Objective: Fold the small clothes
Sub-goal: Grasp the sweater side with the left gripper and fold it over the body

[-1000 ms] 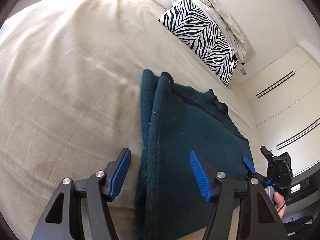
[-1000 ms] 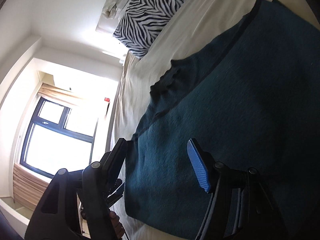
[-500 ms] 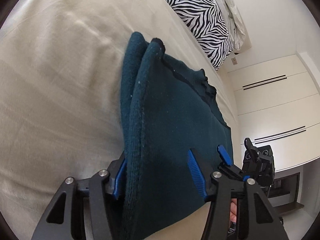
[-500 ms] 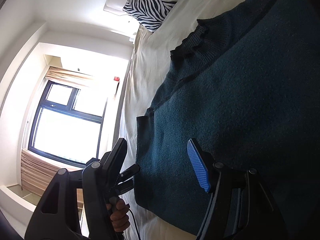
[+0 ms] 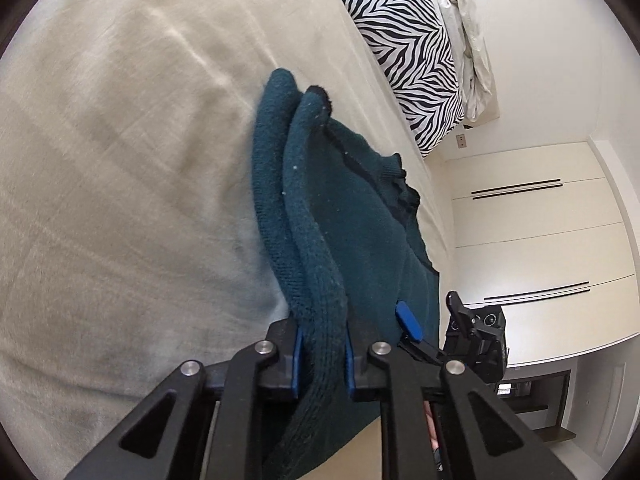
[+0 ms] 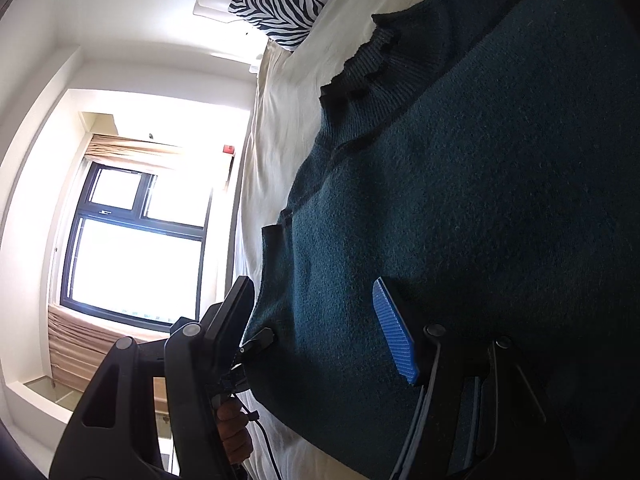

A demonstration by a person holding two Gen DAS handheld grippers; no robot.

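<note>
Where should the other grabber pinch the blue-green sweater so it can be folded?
Probably at the near hem edge of the sweater, coming in low from the bed's foot. The right gripper has open jaws straddling that flat edge, matching the corner that the left gripper has just closed on.

The dark teal knitted sweater (image 5: 360, 216) lies on the beige-sheeted bed (image 5: 120, 180), with the zebra-striped pillow (image 5: 412, 48) beyond it at the bed's head and white wardrobe doors (image 5: 540, 240) beside the bed.
</note>
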